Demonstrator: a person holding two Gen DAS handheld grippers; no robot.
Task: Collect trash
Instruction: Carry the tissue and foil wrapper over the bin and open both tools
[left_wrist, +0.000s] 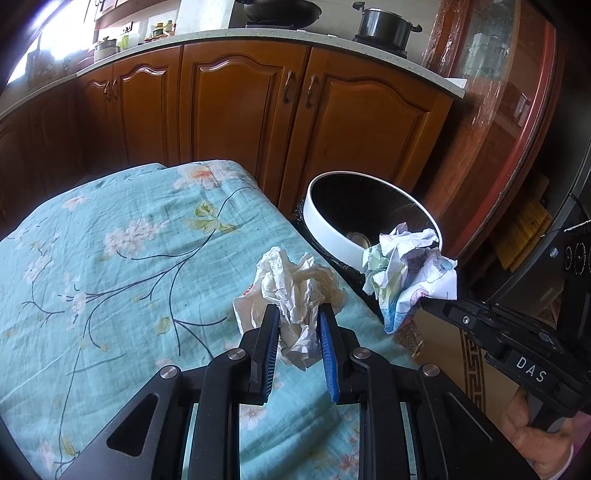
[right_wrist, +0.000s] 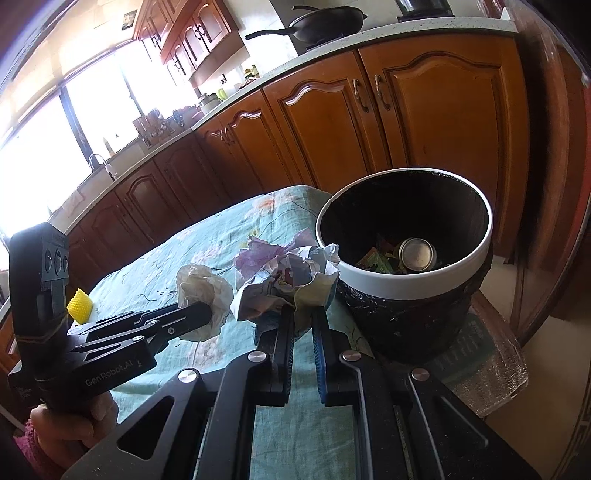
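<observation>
Carrying both wads over to the trash bin beside the cloth-covered table is likely the step in hand; each should be brought fully over the white rim before release, so neither catches on the edge. On the left, the left gripper has its jaws narrowed on a crumpled white plastic wad above the cloth. To the right, the right gripper pinches crumpled printed paper, jaws nearly closed, just beside the bin.
</observation>
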